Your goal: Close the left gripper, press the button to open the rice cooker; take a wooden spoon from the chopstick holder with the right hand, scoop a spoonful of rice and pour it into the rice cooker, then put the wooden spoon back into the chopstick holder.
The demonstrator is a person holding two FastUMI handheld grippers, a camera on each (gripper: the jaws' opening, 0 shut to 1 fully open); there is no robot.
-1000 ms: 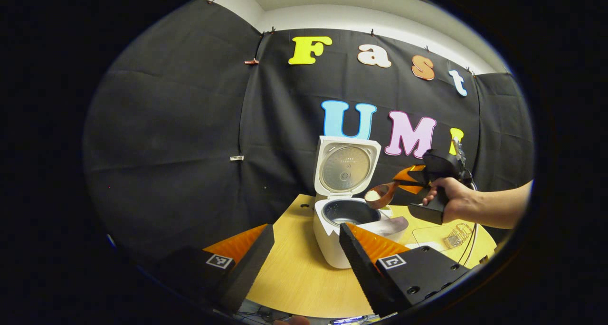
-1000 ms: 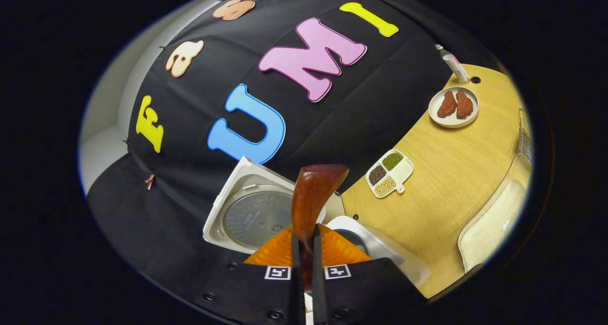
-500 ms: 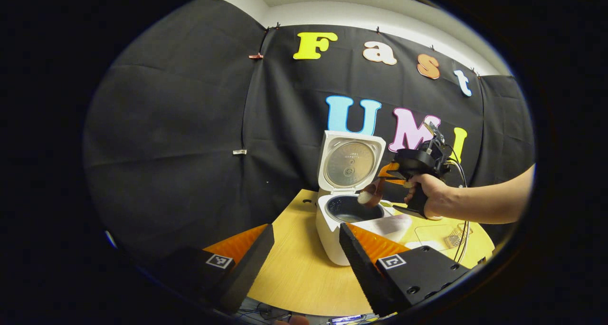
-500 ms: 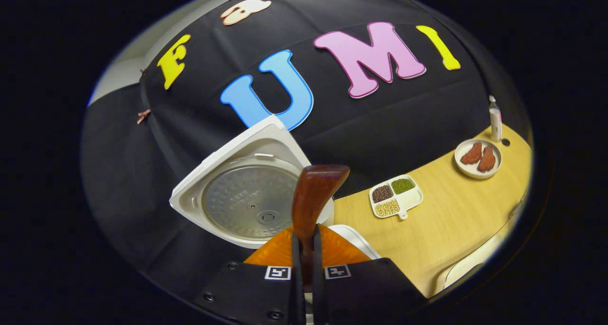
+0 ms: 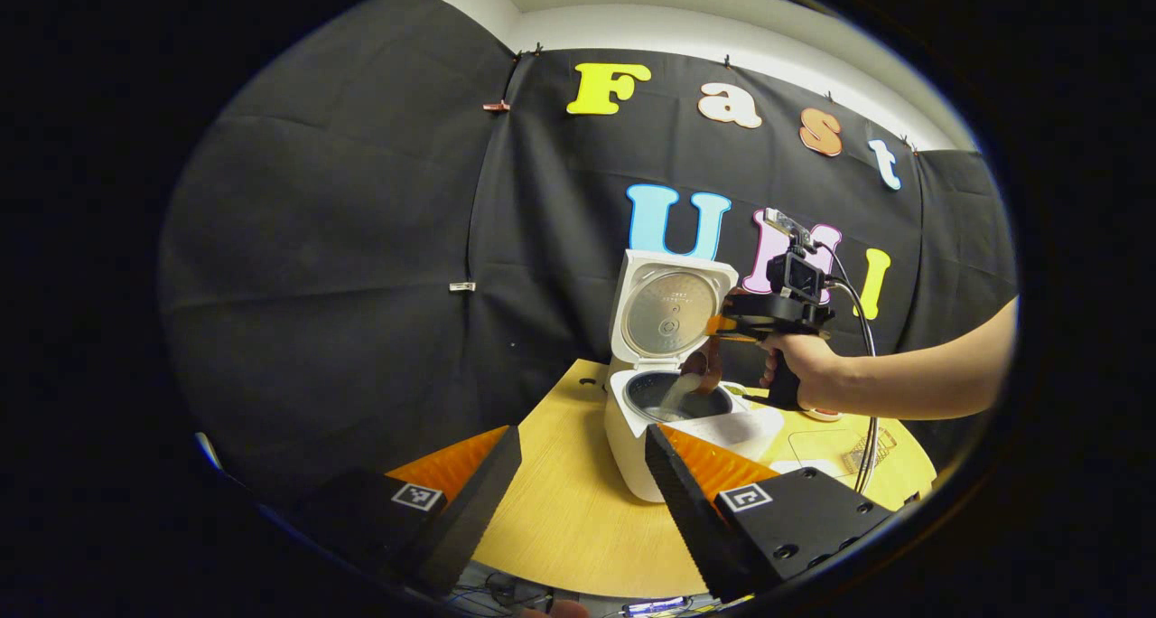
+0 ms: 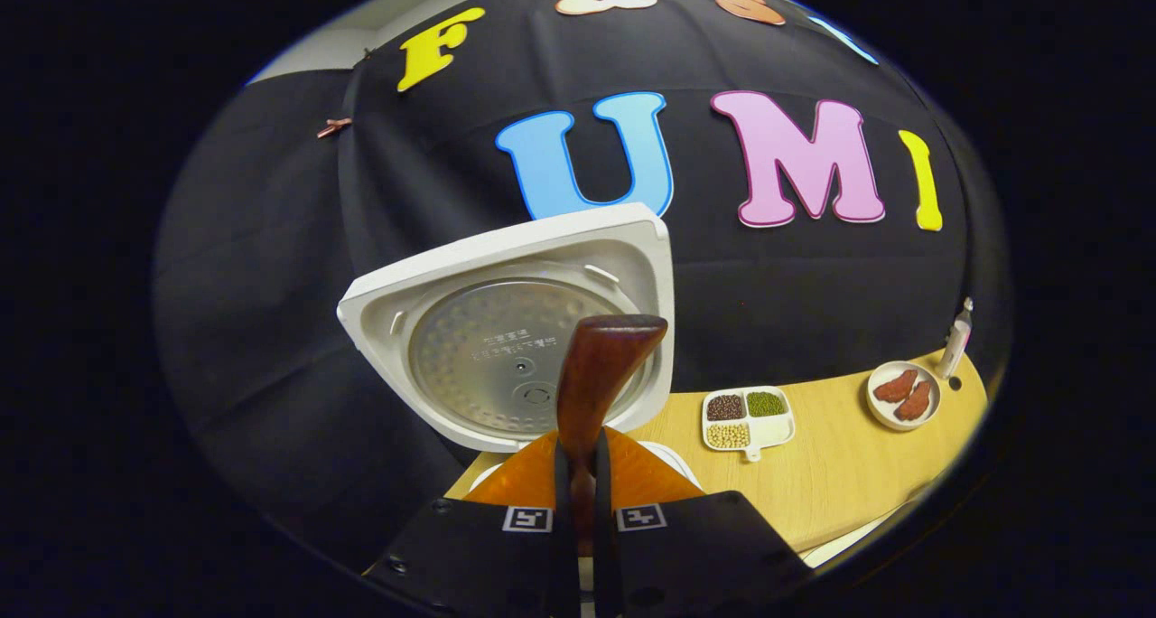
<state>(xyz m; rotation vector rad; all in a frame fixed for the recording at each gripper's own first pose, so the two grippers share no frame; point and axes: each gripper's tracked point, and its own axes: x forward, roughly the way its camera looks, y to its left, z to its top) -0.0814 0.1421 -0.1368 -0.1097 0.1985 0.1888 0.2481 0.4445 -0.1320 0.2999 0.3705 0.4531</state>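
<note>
The right gripper (image 6: 578, 487), jaws clenched on the wooden spoon (image 6: 591, 379), is tipping rice into the one rice cooker (image 5: 646, 419), whose lid (image 5: 668, 311) is standing open behind the pot. The left gripper (image 5: 578, 487) is idling in front of the cooker, jaws released. Tilting off-centre would likely be spilling grains onto the table (image 5: 560, 519). Beyond the cooker: one divided dish (image 6: 748, 416), one plate (image 6: 903, 394), one bottle (image 6: 955, 340).

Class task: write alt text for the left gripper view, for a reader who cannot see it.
A hand holds the right gripper, tipping a wooden spoon so that rice pours into the open white rice cooker on a wooden table. The left gripper is open in the foreground.
</note>
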